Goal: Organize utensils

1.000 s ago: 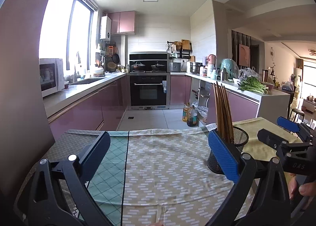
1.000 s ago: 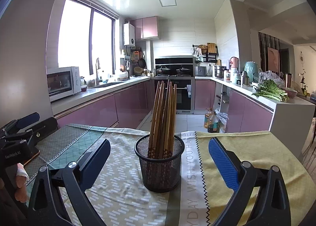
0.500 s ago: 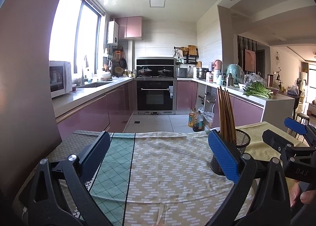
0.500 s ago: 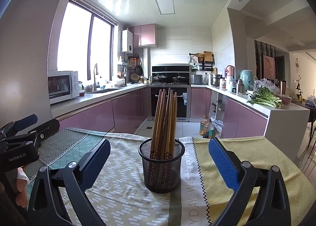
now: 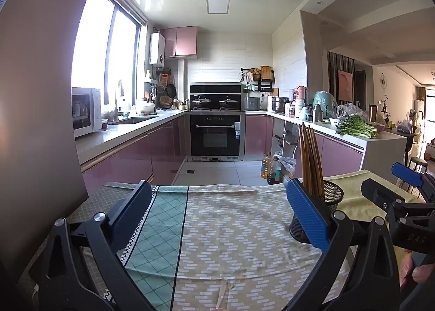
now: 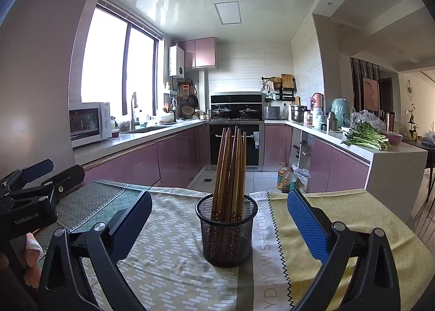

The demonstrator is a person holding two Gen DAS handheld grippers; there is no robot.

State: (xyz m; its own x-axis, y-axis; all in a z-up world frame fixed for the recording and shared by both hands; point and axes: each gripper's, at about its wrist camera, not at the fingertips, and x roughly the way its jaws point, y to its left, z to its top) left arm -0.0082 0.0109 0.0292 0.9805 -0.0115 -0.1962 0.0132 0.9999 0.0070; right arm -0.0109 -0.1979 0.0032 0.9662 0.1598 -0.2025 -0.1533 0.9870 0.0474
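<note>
A black mesh cup (image 6: pixel 226 229) stands upright on the tablecloth (image 6: pixel 168 251) and holds several brown wooden chopsticks (image 6: pixel 231 167). My right gripper (image 6: pixel 217 218) is open and empty, its fingers either side of the cup and short of it. My left gripper (image 5: pixel 217 216) is open and empty over bare cloth, left of the cup (image 5: pixel 326 202). The chopsticks (image 5: pixel 310 159) rise behind its right finger. Each gripper shows in the other's view: the right gripper (image 5: pixel 402 197), the left gripper (image 6: pixel 30 183).
The table carries a patterned cloth in green, beige and yellow panels (image 5: pixel 223 235). Beyond the far edge is the kitchen floor with oil bottles (image 5: pixel 270 167), pink cabinets, an oven (image 5: pixel 214 134) and a counter with greens (image 5: pixel 356 127). A wall stands close at left.
Both views have tilted upward, showing more ceiling. The cup sits slightly farther right in the left wrist view. Both grippers stay open and empty.
</note>
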